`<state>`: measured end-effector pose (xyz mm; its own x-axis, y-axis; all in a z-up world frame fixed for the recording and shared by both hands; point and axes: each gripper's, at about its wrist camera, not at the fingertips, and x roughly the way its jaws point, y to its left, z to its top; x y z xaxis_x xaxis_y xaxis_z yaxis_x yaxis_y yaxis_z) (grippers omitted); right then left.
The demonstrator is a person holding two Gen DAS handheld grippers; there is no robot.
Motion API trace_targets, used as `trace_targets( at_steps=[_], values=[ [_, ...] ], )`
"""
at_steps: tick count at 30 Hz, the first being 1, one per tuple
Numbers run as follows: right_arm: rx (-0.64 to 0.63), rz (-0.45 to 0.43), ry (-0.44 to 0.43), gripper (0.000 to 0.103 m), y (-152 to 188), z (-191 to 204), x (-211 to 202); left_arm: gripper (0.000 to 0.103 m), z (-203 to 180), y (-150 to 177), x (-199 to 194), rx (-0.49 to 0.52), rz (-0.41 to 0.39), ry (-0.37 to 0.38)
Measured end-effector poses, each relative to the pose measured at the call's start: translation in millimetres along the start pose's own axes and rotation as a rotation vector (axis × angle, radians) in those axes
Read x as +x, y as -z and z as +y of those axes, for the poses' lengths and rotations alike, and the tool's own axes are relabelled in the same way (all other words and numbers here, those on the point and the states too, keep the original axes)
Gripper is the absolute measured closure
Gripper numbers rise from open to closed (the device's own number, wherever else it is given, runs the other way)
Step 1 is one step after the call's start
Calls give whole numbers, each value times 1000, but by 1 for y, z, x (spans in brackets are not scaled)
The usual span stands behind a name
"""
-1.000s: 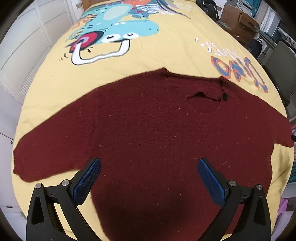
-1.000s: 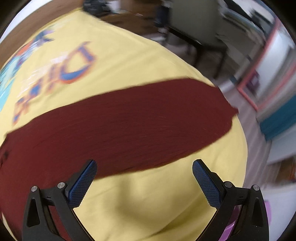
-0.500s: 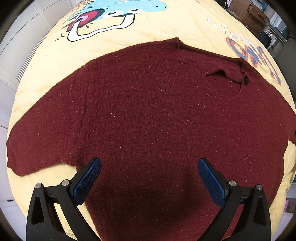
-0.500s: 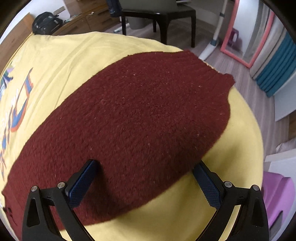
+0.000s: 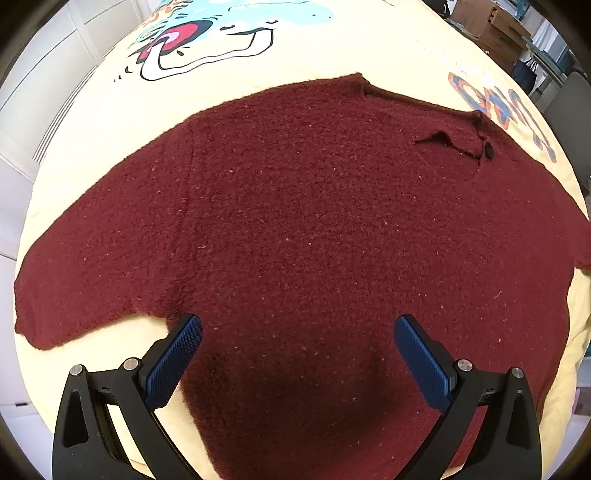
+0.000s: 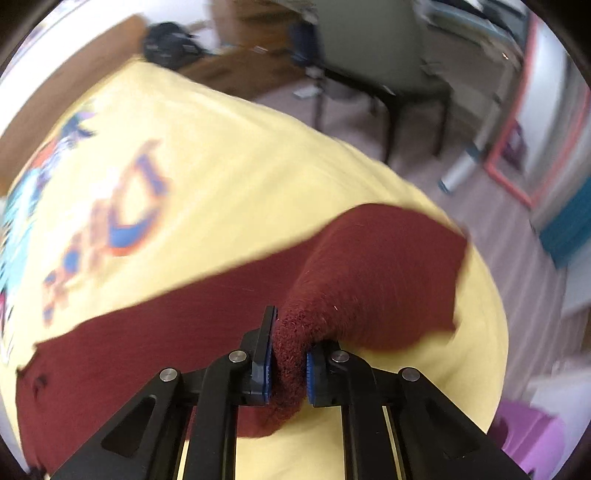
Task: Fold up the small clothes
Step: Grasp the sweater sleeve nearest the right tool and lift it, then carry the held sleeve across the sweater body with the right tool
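A dark red knitted sweater (image 5: pixel 295 229) lies spread flat on a yellow bedsheet (image 5: pixel 351 48), sleeves out to both sides, collar at the far right. My left gripper (image 5: pixel 297 347) is open and hovers over the sweater's lower body, its blue pads (image 5: pixel 173 354) apart. In the right wrist view my right gripper (image 6: pixel 288 365) is shut on a pinched fold of the sweater's right sleeve (image 6: pixel 373 280) and lifts it off the sheet (image 6: pixel 221 155).
The sheet carries a cartoon print (image 5: pixel 229 33) and coloured lettering (image 5: pixel 498 107). A dark chair (image 6: pixel 373 74), a pink-framed mirror (image 6: pixel 517 155) and a purple object (image 6: pixel 532 435) stand on the floor beyond the bed's right edge. White cabinets (image 5: pixel 40 92) are at the left.
My right gripper has closed on the sleeve and raised a fold of it; it was open over the sleeve before. My left gripper has moved closer over the sweater, still open.
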<state>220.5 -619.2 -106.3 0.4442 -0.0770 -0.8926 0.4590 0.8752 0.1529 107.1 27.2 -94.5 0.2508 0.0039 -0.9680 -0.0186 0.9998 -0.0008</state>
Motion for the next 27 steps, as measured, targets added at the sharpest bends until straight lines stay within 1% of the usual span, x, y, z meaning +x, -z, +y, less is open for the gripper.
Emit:
trace_targets(
  at_steps=[2,5,7,9,10,13,15,16,19,20,22,24,27],
  values=[
    [-78,-39,-37,91,-4,35,-26,1,2,3,-3,1,-7,-2],
    [-176,-91,-91,91,-6,86,-60,1,4,6,-12,-8,-21,16],
    [-220,-110,-143,91,-5,117,-76,1,8,7,-17,-13,-33,27],
    [-277,-118,-188,91,-1,155,-90,1,9,4,-18,-16,-45,40],
    [-307,-118,-206,91,7,174,-95,1,8,3,-18,-18,-51,43],
    [-388,-101,-262,91,19,232,-99,1,13,5,-24,-20,-65,52],
    [-431,-84,-290,91,26,265,-96,1,16,3,-26,-20,-75,55],
    [-458,-67,-305,91,35,285,-93,1,17,2,-27,-21,-79,53],
    [-526,-17,-321,91,62,323,-78,1,23,-1,-28,-24,-87,49],
    [-550,10,-326,91,75,334,-71,1,26,-2,-28,-26,-88,49],
    [-590,61,-320,91,102,349,-56,1,29,-2,-27,-32,-86,53],
    [-634,125,-291,91,133,368,-29,1,33,-2,-23,-46,-78,62],
    [-649,209,-285,90,168,368,-7,1,38,-1,-18,-65,-64,73]
  ],
)
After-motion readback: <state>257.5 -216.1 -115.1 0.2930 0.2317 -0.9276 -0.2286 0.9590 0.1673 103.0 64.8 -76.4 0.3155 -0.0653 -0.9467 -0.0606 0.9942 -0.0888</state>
